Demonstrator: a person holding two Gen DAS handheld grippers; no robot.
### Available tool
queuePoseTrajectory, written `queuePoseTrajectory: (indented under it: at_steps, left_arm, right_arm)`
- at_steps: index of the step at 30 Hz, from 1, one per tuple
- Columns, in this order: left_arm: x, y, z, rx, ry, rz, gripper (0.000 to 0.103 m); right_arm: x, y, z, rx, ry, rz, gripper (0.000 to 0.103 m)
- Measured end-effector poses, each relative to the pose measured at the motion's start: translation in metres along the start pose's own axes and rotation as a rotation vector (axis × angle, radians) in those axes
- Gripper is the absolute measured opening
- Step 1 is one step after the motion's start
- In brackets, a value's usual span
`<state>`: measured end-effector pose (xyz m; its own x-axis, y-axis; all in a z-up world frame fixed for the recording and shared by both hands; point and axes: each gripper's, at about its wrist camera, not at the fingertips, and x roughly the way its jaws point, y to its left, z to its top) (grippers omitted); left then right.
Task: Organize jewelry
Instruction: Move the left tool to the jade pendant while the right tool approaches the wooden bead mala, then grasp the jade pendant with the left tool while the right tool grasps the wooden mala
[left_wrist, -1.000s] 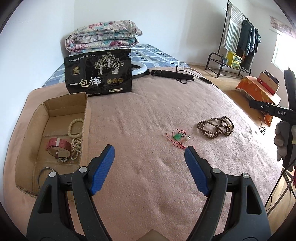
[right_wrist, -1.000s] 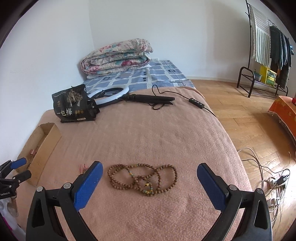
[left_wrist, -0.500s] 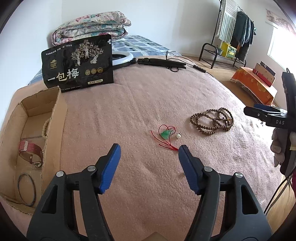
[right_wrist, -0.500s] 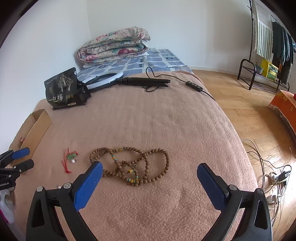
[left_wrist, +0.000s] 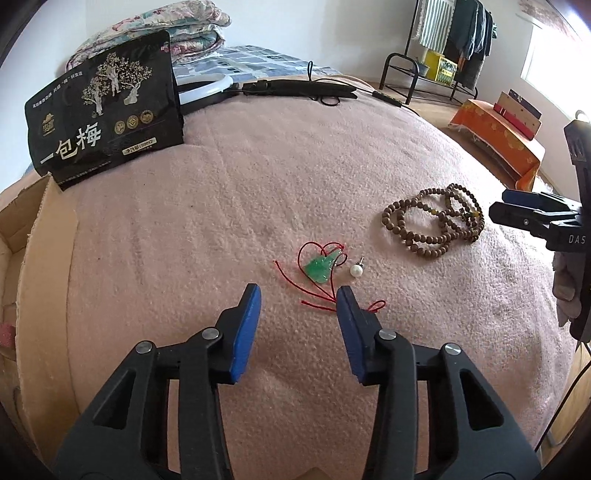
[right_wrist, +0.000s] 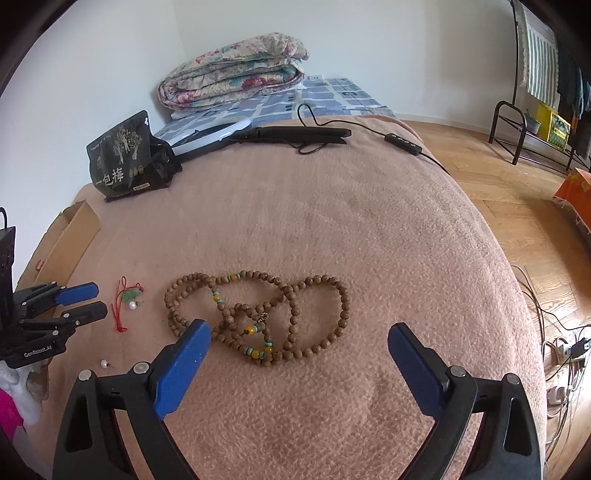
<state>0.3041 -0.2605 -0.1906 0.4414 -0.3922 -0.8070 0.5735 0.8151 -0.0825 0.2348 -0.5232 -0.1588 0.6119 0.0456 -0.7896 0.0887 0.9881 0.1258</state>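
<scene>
A green pendant on a red cord (left_wrist: 322, 269) lies on the pink blanket, with a pearl earring (left_wrist: 356, 270) beside it. My left gripper (left_wrist: 298, 301) is open and empty, just short of the pendant; it also shows in the right wrist view (right_wrist: 86, 301). A brown bead necklace (right_wrist: 258, 317) lies coiled on the blanket, also in the left wrist view (left_wrist: 436, 221). My right gripper (right_wrist: 299, 341) is open and empty over its near edge. A second pearl earring (right_wrist: 104, 363) lies near the left. The cardboard box (left_wrist: 33, 258) is at the left edge.
A black snack bag (left_wrist: 103, 122) stands at the back left. A ring light (right_wrist: 207, 134) and black stand with cable (right_wrist: 303, 134) lie at the back. A folded quilt (right_wrist: 232, 72) sits behind. The blanket's edge drops to wooden floor (right_wrist: 517, 192) at right.
My left gripper has moved right, from the box toward the green pendant, and its jaws have narrowed. My right gripper has moved closer over the bead necklace.
</scene>
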Motion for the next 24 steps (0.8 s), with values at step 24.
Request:
queuePoseTrajectory:
  at_steps: [24]
  left_arm:
    - [0.031, -0.014, 0.013, 0.126, 0.010, -0.004, 0.030]
  right_arm:
    - [0.032, 0.013, 0.007, -0.057, 0.039, 0.042, 0.089]
